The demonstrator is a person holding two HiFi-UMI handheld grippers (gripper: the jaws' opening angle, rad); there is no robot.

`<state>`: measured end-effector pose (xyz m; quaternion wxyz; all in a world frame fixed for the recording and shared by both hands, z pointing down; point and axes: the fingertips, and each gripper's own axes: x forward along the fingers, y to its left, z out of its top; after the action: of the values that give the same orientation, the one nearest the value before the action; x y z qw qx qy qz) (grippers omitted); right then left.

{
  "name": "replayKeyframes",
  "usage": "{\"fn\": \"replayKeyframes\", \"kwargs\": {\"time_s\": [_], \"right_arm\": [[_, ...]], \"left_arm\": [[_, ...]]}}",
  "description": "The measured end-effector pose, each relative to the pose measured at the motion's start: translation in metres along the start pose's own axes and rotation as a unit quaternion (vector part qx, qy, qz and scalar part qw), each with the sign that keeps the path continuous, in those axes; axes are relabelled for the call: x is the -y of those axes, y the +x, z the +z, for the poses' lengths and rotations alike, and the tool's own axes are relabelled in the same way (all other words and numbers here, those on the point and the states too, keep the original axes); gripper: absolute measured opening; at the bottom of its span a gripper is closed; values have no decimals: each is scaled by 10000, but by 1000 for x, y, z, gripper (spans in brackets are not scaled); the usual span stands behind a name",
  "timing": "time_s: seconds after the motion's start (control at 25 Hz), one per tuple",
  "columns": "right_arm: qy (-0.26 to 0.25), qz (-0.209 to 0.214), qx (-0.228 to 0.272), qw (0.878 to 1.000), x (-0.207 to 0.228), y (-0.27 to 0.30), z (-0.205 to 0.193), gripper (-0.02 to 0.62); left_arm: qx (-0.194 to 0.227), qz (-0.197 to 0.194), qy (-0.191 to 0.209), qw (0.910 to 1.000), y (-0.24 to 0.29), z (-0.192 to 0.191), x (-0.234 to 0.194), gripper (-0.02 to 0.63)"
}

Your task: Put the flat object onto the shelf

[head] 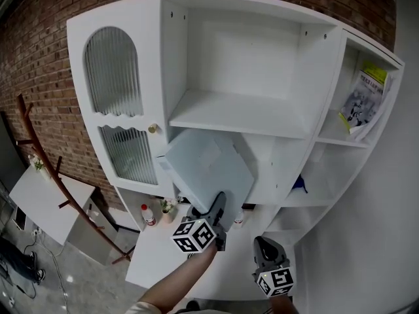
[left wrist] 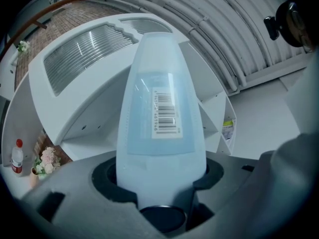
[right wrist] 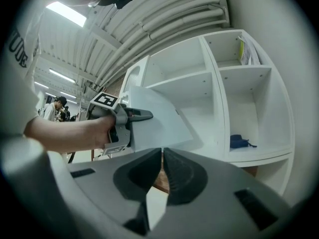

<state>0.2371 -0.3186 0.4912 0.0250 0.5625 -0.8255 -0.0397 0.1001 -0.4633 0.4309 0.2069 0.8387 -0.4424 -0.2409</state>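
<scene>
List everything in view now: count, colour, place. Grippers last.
shelf unit: 1, white, against the brick wall
cabinet door: 1, white with ribbed glass, left part of the shelf unit
flat object: 1, pale blue with a barcode label, held up in front of the middle compartments
booklet: 1, yellow-green and white, leaning in the top right compartment
blue item: 1, blue, lower right compartment; type unclear
bottle: 1, red cap, on the counter, left
flowers: 1 small bunch, pale, beside the bottle
coat rack: 1, brown, left of the shelf unit
left gripper: grey, shut on the flat object
right gripper: grey, shut, empty, lower right
</scene>
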Motion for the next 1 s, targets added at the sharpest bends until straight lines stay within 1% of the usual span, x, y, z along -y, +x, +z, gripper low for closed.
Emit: {"fn": "replayKeyframes", "kwargs": {"time_s": [0.16, 0.28, 0.52, 0.8, 1.0], "right_arm": [[59, -33, 2, 10000, 3, 6, 0, 31], [109, -71, 0, 9999, 5, 9, -1, 31], [141, -145, -7, 9998, 12, 14, -2, 31], [226, -185, -35, 9996, 19, 19, -7, 31], [265, -165, -61, 9995, 25, 25, -9, 32]], "left_arm": [[-21, 46, 75, 10000, 16, 1, -1, 272], [-42, 130, 149, 9998, 28, 2, -3, 288], [-45, 190, 266, 9995, 47, 6, -7, 293], [-37, 293, 292, 9991, 65, 6, -12, 299], [-65, 471, 287, 9985, 78, 6, -19, 301]]}}
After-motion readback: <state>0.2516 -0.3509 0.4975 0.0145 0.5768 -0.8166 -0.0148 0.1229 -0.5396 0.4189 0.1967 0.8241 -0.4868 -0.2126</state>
